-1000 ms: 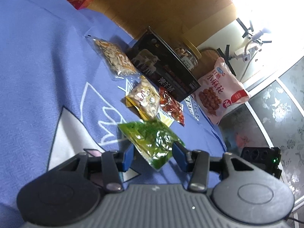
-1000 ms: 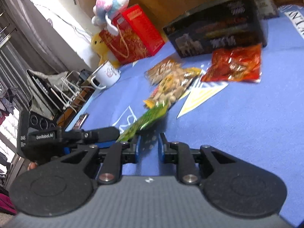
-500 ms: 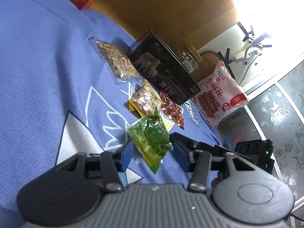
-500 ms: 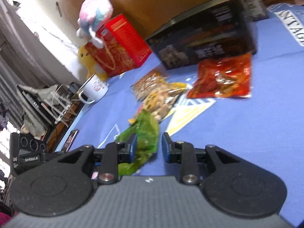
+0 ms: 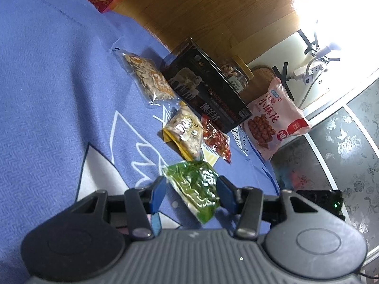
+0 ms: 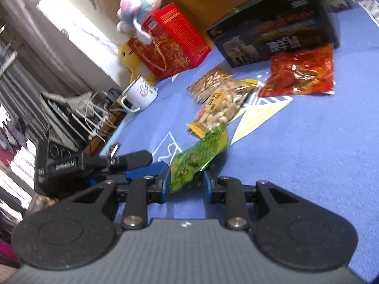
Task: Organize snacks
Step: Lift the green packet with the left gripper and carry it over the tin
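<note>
Green packet [image 5: 197, 190] is pinched across its width by left gripper [image 5: 193, 187]. Right gripper [image 6: 186, 180] jaws, just opened, are left loose around its end, apparently for handover.

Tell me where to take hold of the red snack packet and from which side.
Grip the red packet by its near sealed edge, coming in low from the bare blue cloth side. It lies flat, so only an edge offers purchase, and the black box stands close behind its far edge.
</note>
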